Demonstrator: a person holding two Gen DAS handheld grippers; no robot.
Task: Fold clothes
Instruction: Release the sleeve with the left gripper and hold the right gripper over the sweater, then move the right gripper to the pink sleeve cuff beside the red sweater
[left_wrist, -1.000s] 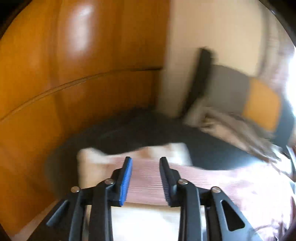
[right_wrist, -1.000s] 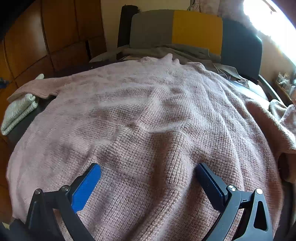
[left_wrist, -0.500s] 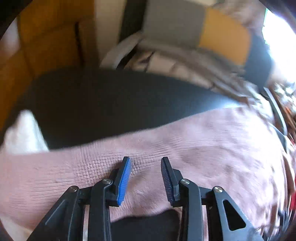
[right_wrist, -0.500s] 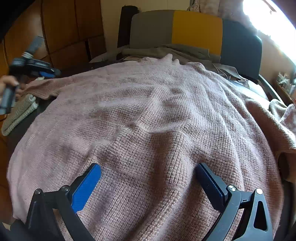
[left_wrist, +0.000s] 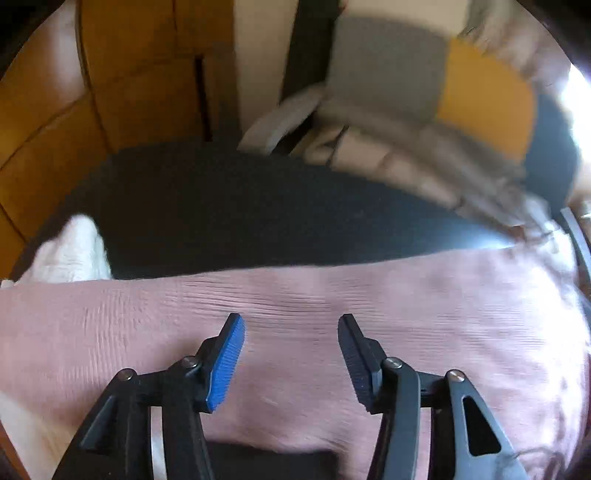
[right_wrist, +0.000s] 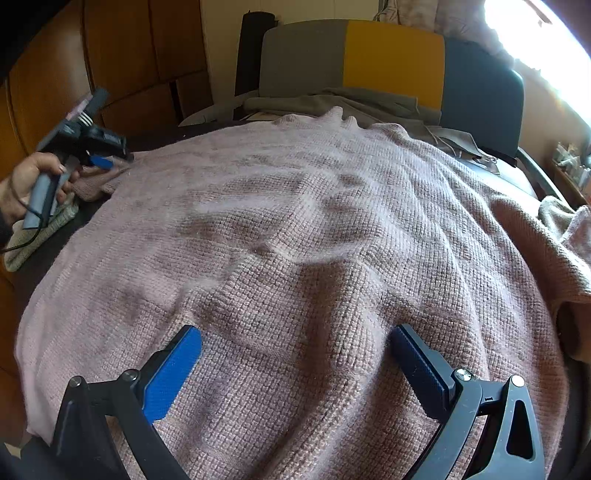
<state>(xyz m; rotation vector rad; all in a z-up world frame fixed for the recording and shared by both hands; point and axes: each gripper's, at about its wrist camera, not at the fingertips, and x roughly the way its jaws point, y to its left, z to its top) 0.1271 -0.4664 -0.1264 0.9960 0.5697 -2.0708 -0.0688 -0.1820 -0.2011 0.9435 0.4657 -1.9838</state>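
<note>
1. My left claw (left_wrist: 291, 332) has swung from the wall side over the pink sweater's sleeve (left_wrist: 147, 325), and its jaws have parted wider; it holds nothing.
2. My right claw (right_wrist: 295, 354) hasn't budged, wide open over the pink sweater (right_wrist: 295, 221), which lies spread flat across the dark desk (left_wrist: 240, 221).
3. I judge the sleeve fold comes next.
4. The left view is blurred; the sleeve's cuff is cut off.
</note>
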